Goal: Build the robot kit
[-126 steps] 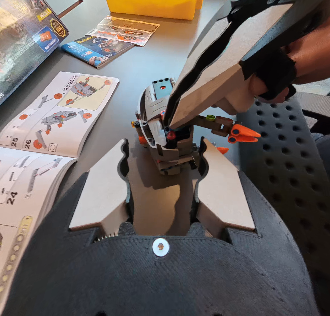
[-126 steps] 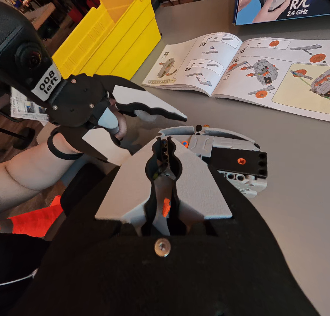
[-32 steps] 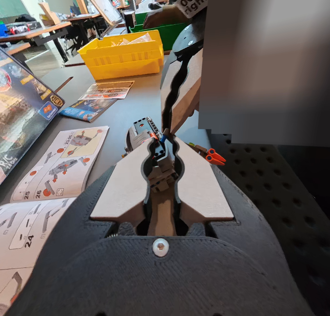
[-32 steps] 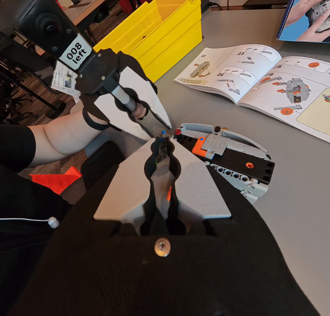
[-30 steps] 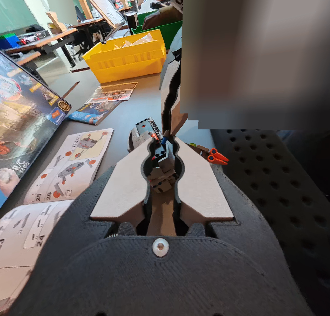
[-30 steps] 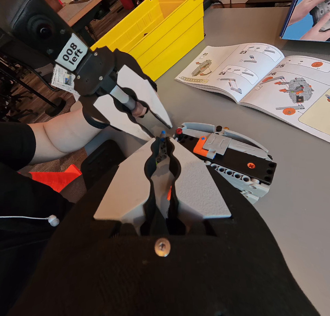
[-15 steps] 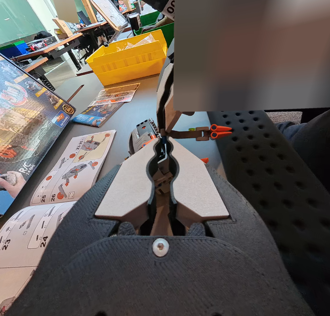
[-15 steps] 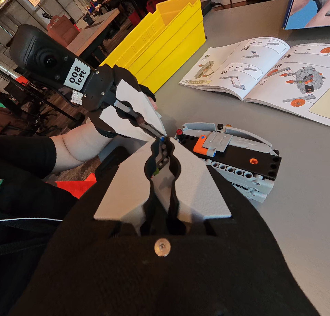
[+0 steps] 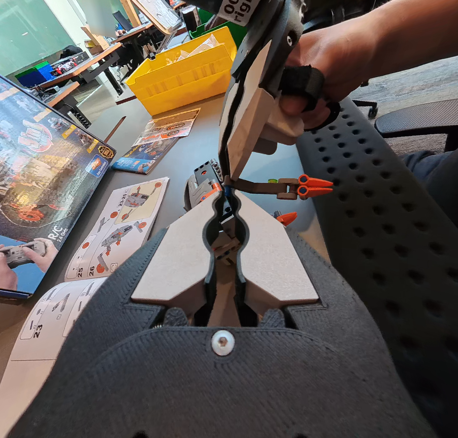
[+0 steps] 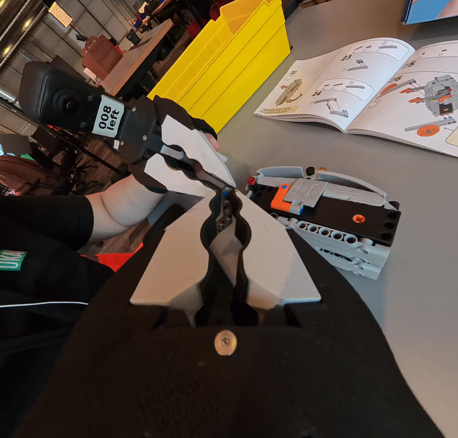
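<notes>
My right gripper (image 10: 226, 193) is shut on a dark grey clawed arm (image 10: 224, 218). In the left wrist view it (image 9: 229, 177) comes down from above, and the arm (image 9: 262, 187) sticks out level to the right, ending in two orange claws (image 9: 316, 187). My left gripper (image 9: 226, 197) is shut, its tips pinching a blue pin (image 9: 226, 191) at the arm's near end. The two grippers meet tip to tip there (image 10: 229, 185). The grey and black brick model (image 10: 322, 218) lies on the table just beyond, and shows past my left fingers (image 9: 200, 188).
An open instruction booklet (image 9: 119, 228) lies left of the model, also in the right wrist view (image 10: 359, 91). A toy box (image 9: 37, 173), leaflets (image 9: 153, 143) and a yellow bin (image 9: 183, 79) stand farther back. A black perforated chair (image 9: 384, 203) is on the right. A loose orange claw (image 9: 286, 217) lies near the table edge.
My left gripper, open around the model 4 s ago, has closed to a pinch at the arm's end. The right gripper has turned more upright and the clawed arm has swung up level.
</notes>
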The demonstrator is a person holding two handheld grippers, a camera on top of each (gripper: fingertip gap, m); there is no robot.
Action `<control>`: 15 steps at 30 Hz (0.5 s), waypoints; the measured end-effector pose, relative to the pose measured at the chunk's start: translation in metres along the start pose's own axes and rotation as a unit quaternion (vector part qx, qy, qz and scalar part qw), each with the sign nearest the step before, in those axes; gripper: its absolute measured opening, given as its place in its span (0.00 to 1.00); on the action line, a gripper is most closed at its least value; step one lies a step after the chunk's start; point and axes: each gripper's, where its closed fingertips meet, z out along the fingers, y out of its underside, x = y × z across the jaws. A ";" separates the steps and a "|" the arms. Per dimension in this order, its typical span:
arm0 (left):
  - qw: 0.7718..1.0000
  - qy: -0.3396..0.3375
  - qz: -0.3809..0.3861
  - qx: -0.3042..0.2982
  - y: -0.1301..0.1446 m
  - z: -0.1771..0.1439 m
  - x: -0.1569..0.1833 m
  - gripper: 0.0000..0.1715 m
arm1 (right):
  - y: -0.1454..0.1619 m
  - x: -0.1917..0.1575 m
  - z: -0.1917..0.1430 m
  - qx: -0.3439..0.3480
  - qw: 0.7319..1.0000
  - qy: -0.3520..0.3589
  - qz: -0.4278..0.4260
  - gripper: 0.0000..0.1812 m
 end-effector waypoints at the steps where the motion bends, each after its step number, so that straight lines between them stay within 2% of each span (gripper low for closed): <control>1: 1.000 -0.002 0.002 0.001 0.000 0.000 0.000 0.02 | 0.000 -0.001 0.000 -0.001 1.000 -0.001 0.001 0.04; 15: 1.000 -0.005 -0.010 -0.001 0.001 0.002 0.000 0.01 | -0.001 0.001 0.000 0.007 1.000 0.013 0.008 0.04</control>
